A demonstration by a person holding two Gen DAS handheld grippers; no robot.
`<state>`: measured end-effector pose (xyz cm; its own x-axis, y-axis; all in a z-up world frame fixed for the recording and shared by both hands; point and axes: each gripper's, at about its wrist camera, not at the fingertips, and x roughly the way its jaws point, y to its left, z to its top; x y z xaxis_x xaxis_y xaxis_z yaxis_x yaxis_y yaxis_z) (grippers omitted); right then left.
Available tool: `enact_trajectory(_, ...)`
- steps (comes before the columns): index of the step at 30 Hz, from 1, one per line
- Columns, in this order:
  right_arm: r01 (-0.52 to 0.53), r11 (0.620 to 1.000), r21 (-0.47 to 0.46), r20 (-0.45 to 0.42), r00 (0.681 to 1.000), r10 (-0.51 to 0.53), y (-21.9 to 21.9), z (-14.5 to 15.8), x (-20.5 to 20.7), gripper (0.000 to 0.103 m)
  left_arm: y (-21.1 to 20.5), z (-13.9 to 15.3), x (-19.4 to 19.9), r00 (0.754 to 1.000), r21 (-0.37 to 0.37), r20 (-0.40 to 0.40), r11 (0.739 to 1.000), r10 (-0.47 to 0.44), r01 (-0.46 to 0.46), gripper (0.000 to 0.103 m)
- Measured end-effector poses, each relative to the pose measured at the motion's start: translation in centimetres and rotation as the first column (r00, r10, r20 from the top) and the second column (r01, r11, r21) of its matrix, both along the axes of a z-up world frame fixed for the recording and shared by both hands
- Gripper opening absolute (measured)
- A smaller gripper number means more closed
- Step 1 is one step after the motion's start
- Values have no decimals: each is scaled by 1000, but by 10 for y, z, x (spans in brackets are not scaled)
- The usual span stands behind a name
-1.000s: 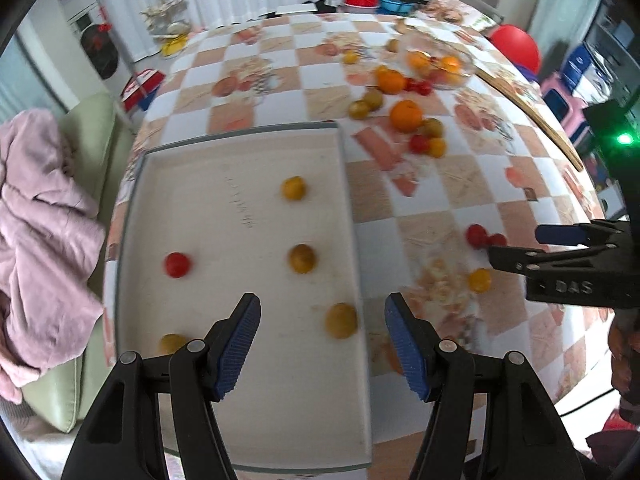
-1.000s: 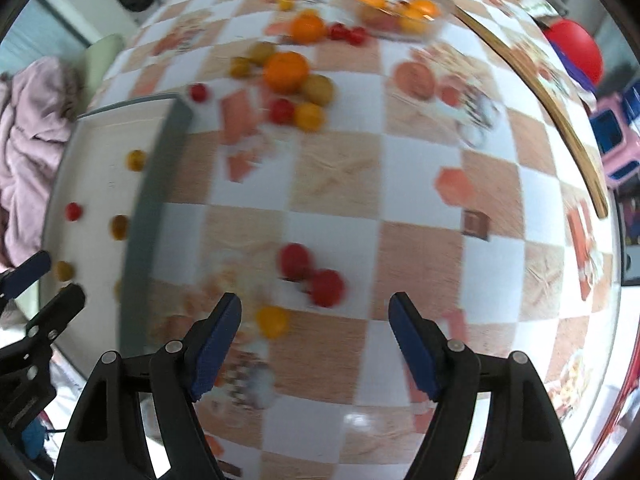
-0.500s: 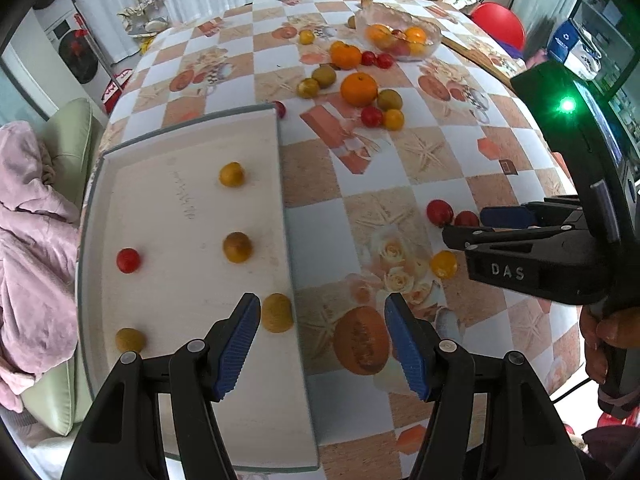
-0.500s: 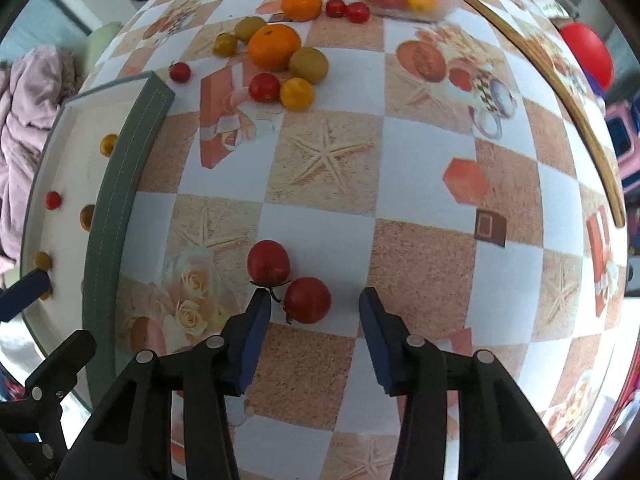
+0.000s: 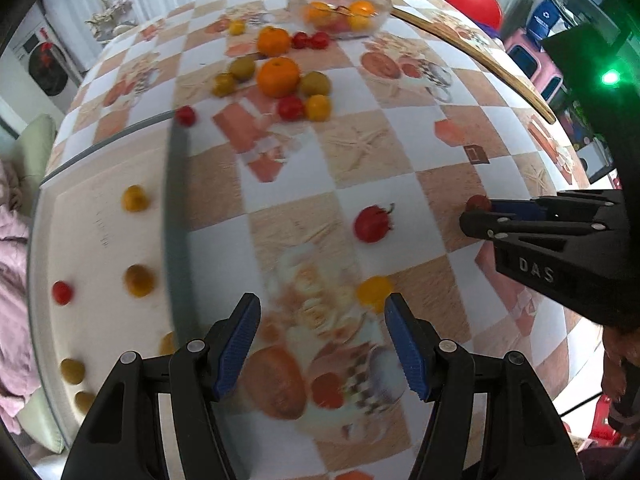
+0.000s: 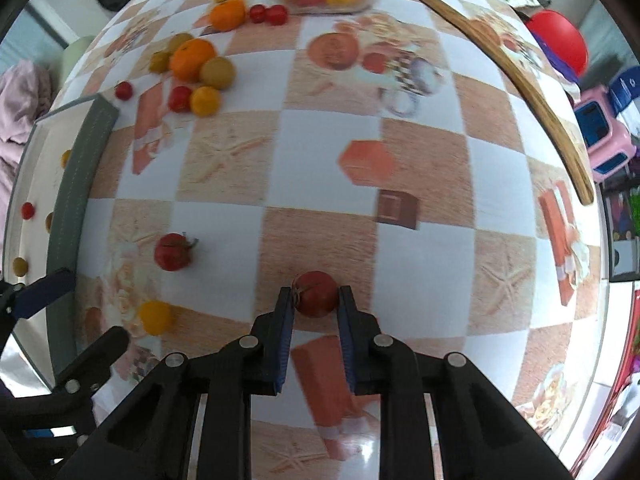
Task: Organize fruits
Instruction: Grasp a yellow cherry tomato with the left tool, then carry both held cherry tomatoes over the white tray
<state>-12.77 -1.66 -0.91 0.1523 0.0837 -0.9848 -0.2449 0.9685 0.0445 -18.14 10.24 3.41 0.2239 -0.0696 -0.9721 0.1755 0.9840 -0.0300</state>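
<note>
My right gripper (image 6: 315, 308) points down at the checked tablecloth, its jaws closing with both pads pressed on a small red tomato (image 6: 316, 294). From the left wrist view the same tomato (image 5: 478, 202) peeks out at that gripper's tip. A second red tomato (image 5: 372, 224) with a stem lies loose to its left. My left gripper (image 5: 322, 344) hangs open over the cloth with nothing between its fingers; a yellow cherry tomato (image 5: 374, 290) lies just off its right fingertip. The white tray (image 5: 178, 208) to the left holds several small fruits.
Oranges and small tomatoes cluster (image 5: 278, 76) farther back, beyond the tray's corner. A glass bowl (image 5: 340, 12) of fruit stands at the far edge. A pink blanket (image 6: 16, 96) lies on a chair to the left. A hand (image 5: 616, 360) grips the right tool.
My right gripper has come down and shut on one of the two red tomatoes, pulling it apart from the other. My left gripper has moved from over the tray to the tablecloth.
</note>
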Motion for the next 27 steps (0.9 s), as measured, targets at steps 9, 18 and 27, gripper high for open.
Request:
enact_trajectory(9,7,1000,28,2,1000,-7,-20,5,-2,24,-23,-23,9,999,60,-41,998,-14,16,66)
enact_trajectory(18,44,993,107,-33,999,-41,-37,6,1,24,-29,-16,9,998,-18,-55,999,-41,40,22)
enact_trajectory(27,62,989,131,-40,998,-57,-47,20,-6,24,13,6,6,997,-118,-61,992,39,-46,22)
